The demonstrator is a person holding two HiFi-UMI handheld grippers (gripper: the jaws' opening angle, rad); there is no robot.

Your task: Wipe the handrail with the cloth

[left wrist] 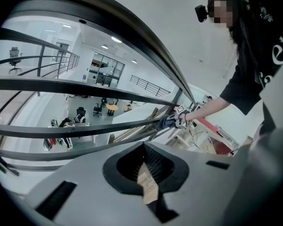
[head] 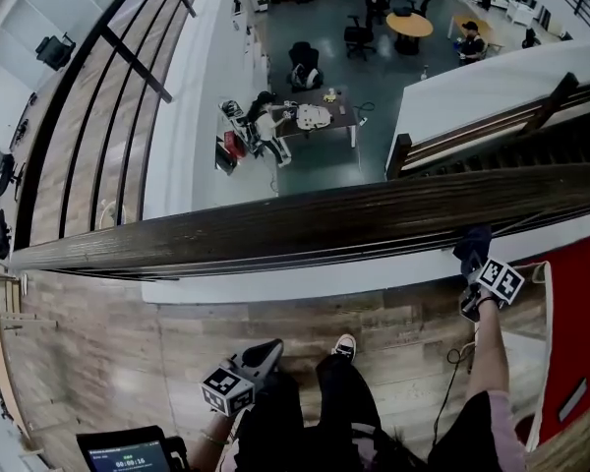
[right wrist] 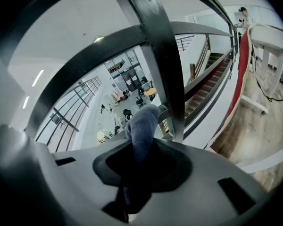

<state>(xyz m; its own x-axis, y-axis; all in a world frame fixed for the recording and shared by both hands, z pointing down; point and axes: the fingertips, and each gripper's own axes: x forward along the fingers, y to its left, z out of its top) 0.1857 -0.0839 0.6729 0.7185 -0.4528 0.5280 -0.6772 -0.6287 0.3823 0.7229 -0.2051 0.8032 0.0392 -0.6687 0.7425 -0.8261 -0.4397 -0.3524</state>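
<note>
Low and left of centre, the left gripper (head: 267, 350) hangs over the wooden floor (head: 98, 362), its jaws closed with nothing between them, well below the rail. The dark wooden handrail (head: 305, 224) crosses the middle of the frame from edge to edge. At the right, the right gripper (head: 470, 265) clamps a dark blue cloth (head: 474, 240), which meets the rail's near edge.
</note>
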